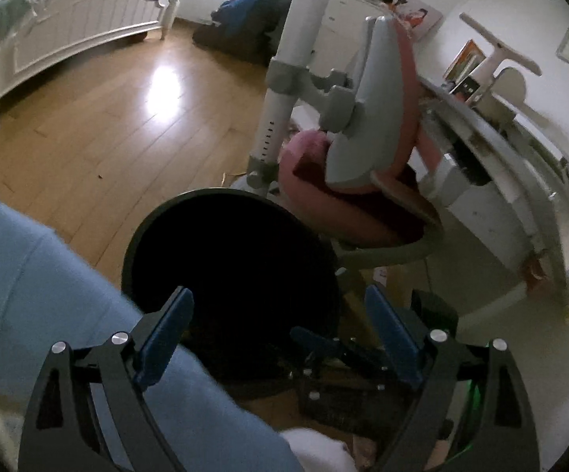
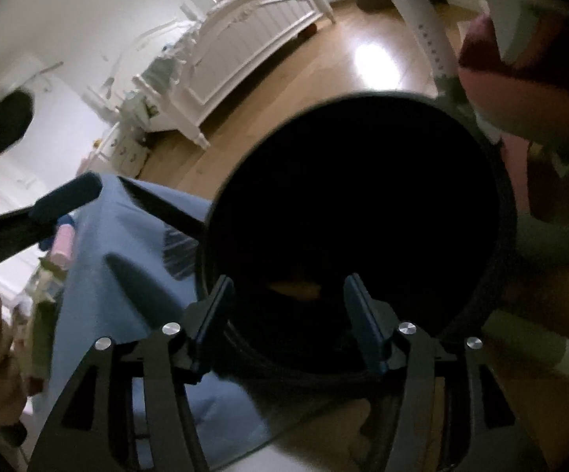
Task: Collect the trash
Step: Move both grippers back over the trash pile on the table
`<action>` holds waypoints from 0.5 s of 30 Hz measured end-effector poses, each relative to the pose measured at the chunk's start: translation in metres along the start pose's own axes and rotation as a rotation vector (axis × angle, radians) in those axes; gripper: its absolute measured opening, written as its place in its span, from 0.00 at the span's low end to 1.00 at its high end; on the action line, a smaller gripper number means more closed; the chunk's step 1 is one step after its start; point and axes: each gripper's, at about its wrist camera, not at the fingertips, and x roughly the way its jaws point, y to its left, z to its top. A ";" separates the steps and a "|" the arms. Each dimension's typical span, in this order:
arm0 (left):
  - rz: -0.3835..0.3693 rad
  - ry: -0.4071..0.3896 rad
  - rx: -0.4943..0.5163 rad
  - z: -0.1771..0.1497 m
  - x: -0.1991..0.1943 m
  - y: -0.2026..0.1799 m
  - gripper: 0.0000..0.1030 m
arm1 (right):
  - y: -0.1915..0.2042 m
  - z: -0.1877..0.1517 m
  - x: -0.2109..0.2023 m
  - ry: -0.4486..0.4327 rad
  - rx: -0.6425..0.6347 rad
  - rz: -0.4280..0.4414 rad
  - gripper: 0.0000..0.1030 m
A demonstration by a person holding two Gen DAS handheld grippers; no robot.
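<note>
Both grippers poised over the black bin, jaws parted, nothing held.

I see the round black bin (image 2: 359, 228) on the wood floor (image 1: 99, 126), its thin rim just beside a pink-and-grey chair (image 1: 363, 149) and blue fabric (image 1: 48, 283); the open floor runs toward the white bed frame (image 1: 76, 27). Left gripper (image 1: 280, 326): blue ribbed pads spread wide, empty. Right gripper (image 2: 290, 314): jaws partly apart, empty, over the near rim. Something pale orange (image 2: 296, 289) lies deep inside the dark bin; I cannot tell what.
</note>
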 end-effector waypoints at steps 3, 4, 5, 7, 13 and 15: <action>0.001 -0.041 -0.001 -0.009 -0.030 0.002 0.86 | 0.013 0.001 -0.013 -0.036 -0.021 -0.002 0.58; 0.005 -0.057 0.003 -0.013 -0.042 0.002 0.86 | 0.022 0.000 -0.020 -0.053 -0.033 -0.002 0.58; 0.015 -0.080 0.008 -0.019 -0.058 0.004 0.86 | 0.028 0.004 -0.025 -0.068 -0.048 0.000 0.58; 0.026 -0.113 0.011 -0.028 -0.082 0.008 0.86 | 0.047 0.006 -0.035 -0.095 -0.087 0.005 0.58; 0.118 -0.239 -0.014 -0.069 -0.178 0.042 0.86 | 0.135 0.008 -0.061 -0.138 -0.237 0.089 0.70; 0.165 -0.278 -0.046 -0.084 -0.208 0.062 0.86 | 0.171 0.006 -0.062 -0.127 -0.302 0.126 0.70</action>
